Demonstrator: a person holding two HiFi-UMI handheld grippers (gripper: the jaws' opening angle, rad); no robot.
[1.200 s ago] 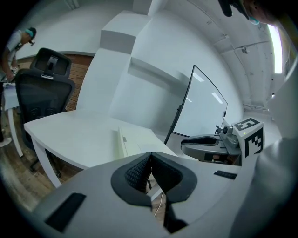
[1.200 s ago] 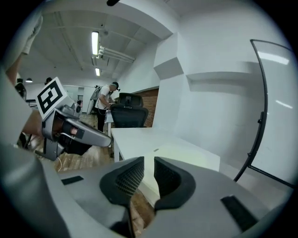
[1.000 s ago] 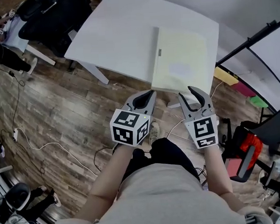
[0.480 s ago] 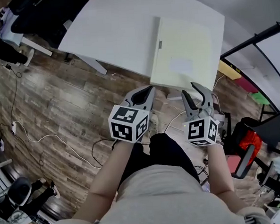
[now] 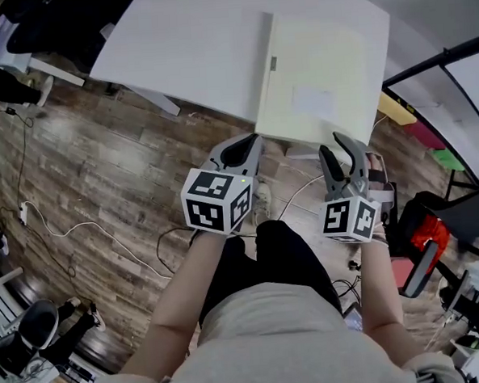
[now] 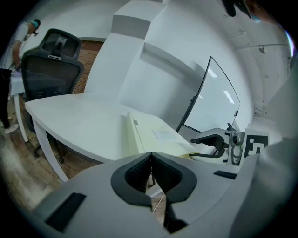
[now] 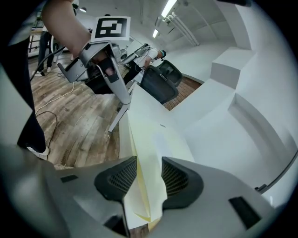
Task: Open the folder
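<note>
Currently the pale yellow folder (image 5: pixel 318 85) lies flat and closed on the white table (image 5: pixel 182 44), toward its right end, with its near edge at the table's near edge. Its spine faces left and carries a small grey tab (image 5: pixel 272 63); a pale rectangular label (image 5: pixel 311 101) sits on the cover.

Your left gripper (image 5: pixel 252 139) is held off the table over the wood floor (image 5: pixel 101 179), just short of the folder's near left corner. Its jaws are pressed together, with nothing between the pads.

Your right gripper (image 5: pixel 335 147) is at the folder's near right corner. Its jaws have just been opening and now stand wide apart. In the right gripper view the folder's near edge runs between the two pads, and neither pad presses on it.

A black office chair (image 6: pixel 51 56) stands beyond the table's far left corner. A white cable (image 5: pixel 89 244) trails across the floor.
</note>
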